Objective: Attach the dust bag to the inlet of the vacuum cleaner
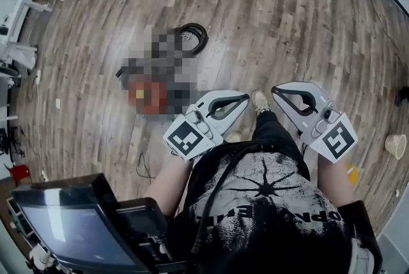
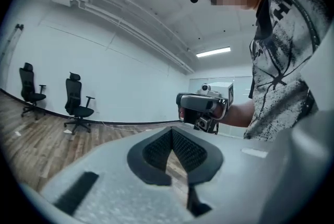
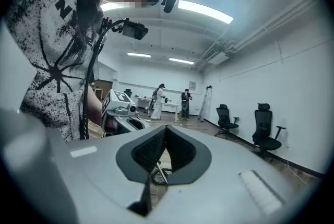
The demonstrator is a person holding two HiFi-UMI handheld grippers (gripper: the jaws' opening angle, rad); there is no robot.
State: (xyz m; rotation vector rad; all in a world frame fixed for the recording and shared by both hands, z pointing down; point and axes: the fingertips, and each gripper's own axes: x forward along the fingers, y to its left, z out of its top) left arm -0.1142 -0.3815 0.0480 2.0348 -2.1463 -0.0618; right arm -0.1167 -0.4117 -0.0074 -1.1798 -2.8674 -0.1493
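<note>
Grey plastic left tongs [image 1: 245,99] and right tongs [image 1: 275,89] are hovering closed, empty, near five o'clock, probably idling before work.

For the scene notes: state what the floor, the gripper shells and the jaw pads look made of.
Floor: wood-look planks, slight sheen; staggered boards, streaky grain; real wood or laminate, unclear. Left gripper and right gripper: matte grey plastic shells, probably; faintly grainy surface. Pads: dark, seemingly rubbery, with fine knurled texture.
</note>
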